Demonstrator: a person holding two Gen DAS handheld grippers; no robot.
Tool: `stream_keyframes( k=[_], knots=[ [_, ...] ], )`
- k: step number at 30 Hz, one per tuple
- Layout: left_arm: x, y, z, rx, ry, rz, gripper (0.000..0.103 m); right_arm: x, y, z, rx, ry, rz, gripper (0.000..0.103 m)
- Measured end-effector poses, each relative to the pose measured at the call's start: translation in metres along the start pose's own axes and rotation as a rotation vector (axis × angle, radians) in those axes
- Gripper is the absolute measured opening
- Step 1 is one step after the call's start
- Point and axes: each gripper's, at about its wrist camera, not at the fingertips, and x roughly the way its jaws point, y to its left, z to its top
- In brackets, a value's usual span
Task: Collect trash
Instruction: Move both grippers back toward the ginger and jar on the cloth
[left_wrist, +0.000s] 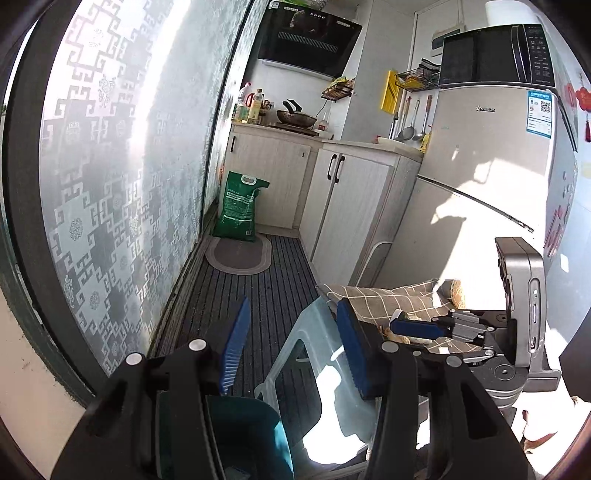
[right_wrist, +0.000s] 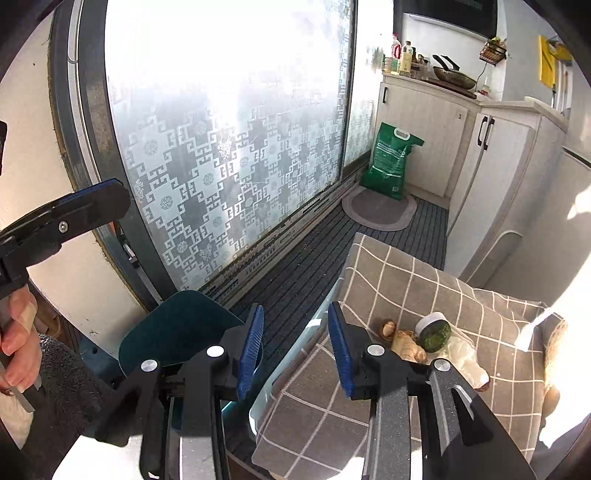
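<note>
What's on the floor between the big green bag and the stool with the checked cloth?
In the right wrist view, a grey oval mat lies by the green bag; then only dark striped flooring reaches the grey checked cloth.

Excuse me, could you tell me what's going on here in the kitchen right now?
A person holds a gripper in each hand over a stool covered with a checked cloth. On the cloth lie bits of trash: a nut shell, a ginger piece, a dark green lump and a crumpled wrapper. The right gripper is open, near the scraps but not touching them. The left gripper is also open and empty, above a teal bin beside the stool. Nothing has been picked up yet.
</note>
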Motion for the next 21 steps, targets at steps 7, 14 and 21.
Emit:
stream_keyframes(
  k=[7, 14, 21],
  knots=[
    [0.034, -0.036, -0.008, 0.024, 0.057, -0.024, 0.053, -0.024, -0.047, -0.016, 0.063, -0.025, -0.047, 0.037],
    [0.072, -0.074, -0.022, 0.061, 0.126, -0.061, 0.053, -0.043, -0.089, -0.037, 0.142, -0.027, -0.079, 0.037],
    [0.118, -0.107, -0.041, 0.133, 0.243, -0.084, 0.051, -0.052, -0.121, -0.059, 0.22, -0.018, -0.084, 0.037]
  ],
)
